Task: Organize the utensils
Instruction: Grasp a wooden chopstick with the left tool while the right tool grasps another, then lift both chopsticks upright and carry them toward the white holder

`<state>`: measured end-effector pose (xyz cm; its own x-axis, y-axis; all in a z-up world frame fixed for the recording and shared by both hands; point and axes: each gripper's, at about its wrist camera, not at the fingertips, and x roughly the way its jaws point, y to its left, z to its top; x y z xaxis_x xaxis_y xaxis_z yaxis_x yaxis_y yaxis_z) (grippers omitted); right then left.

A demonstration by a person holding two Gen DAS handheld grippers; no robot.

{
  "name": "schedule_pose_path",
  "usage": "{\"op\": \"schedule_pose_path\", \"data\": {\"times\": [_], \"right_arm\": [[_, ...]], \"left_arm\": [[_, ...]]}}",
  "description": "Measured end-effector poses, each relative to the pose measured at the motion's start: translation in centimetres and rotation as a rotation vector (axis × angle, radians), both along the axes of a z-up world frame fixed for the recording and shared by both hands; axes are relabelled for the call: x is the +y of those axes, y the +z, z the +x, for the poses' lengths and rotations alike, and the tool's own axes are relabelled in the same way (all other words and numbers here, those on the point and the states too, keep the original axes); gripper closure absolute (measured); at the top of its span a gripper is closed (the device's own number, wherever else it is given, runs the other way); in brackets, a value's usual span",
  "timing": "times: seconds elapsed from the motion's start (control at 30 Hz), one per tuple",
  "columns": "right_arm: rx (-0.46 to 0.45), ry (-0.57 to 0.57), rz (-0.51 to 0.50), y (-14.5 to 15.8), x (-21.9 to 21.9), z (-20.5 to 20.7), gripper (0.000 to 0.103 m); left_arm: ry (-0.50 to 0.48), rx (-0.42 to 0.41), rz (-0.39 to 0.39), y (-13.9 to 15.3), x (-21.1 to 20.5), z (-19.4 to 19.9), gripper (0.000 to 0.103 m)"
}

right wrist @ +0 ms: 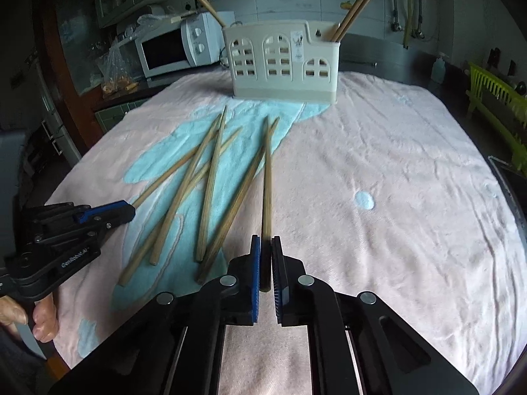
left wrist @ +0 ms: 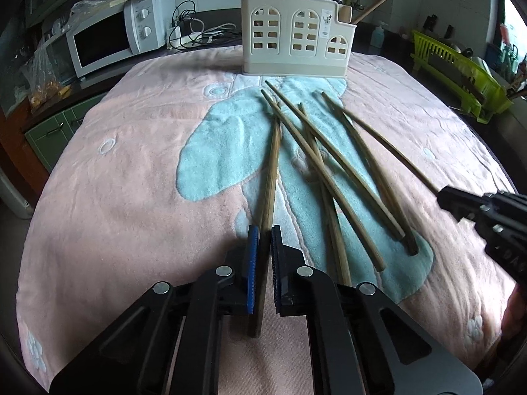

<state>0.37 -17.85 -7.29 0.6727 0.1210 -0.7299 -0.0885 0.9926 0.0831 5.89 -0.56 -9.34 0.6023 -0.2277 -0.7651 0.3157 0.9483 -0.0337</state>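
Note:
Several wooden chopsticks [left wrist: 326, 171] lie loose on a pink and blue towel [left wrist: 131, 181]. A cream utensil holder [left wrist: 293, 36] stands at the far edge with a few chopsticks upright in it. My left gripper [left wrist: 263, 233] is shut on one chopstick [left wrist: 271, 168] that points toward the holder. My right gripper [right wrist: 266, 243] is shut on another chopstick [right wrist: 267, 171], also pointing toward the holder [right wrist: 283, 62]. The right gripper shows at the right edge of the left wrist view [left wrist: 444, 197]; the left gripper shows at the left of the right wrist view [right wrist: 130, 214].
A white microwave [left wrist: 112, 33] and cables stand at the back left. A green dish rack [left wrist: 461, 72] stands at the right. A soap bottle [left wrist: 378, 34] sits behind the holder. The towel [right wrist: 395, 181] spreads to the right of the chopsticks.

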Motion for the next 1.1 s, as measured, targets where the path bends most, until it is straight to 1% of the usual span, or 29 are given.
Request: {"op": "schedule_pose_path", "data": {"times": [0.1,0.2,0.4,0.6,0.63,0.7,0.77,0.87,0.97,1.0,1.1], "right_arm": [[-0.057,-0.005,-0.016,1.7,-0.3,-0.6,0.096],[-0.113,-0.007,-0.012,3.5,-0.8,-0.9,0.096],[-0.227,0.006,-0.011,7.4,-1.2,-0.5,0.096],[-0.289,0.026,0.003,9.9,-1.5,1.6,0.096],[-0.294,0.028,0.007,10.2,-1.5,2.0,0.096],[-0.306,0.031,0.010,10.6,-1.5,2.9,0.096],[-0.319,0.033,0.008,11.0,-1.4,3.6,0.096],[-0.336,0.042,0.001,11.5,-1.2,4.3,0.096],[-0.349,0.047,-0.002,11.9,-0.9,4.8,0.096],[-0.352,0.048,-0.005,11.9,-0.8,4.8,0.096],[-0.362,0.050,-0.006,12.1,-0.6,5.1,0.096]], "left_arm": [[0.005,-0.015,-0.020,0.5,0.2,-0.1,0.096],[0.010,-0.053,-0.028,1.3,0.3,-0.3,0.096],[0.027,-0.155,-0.096,4.1,1.1,-0.3,0.097],[0.046,-0.263,-0.149,7.1,1.3,0.4,0.097],[0.044,-0.277,-0.158,7.5,1.3,0.7,0.103],[0.051,-0.306,-0.163,8.2,1.2,1.4,0.103],[0.045,-0.299,-0.166,8.4,1.2,2.0,0.103],[0.043,-0.255,-0.155,8.0,1.3,2.6,0.102],[0.023,-0.206,-0.142,7.0,1.6,2.3,0.101],[0.011,-0.173,-0.142,6.3,1.7,2.1,0.101],[-0.003,-0.120,-0.127,4.7,2.2,1.4,0.098]]}}
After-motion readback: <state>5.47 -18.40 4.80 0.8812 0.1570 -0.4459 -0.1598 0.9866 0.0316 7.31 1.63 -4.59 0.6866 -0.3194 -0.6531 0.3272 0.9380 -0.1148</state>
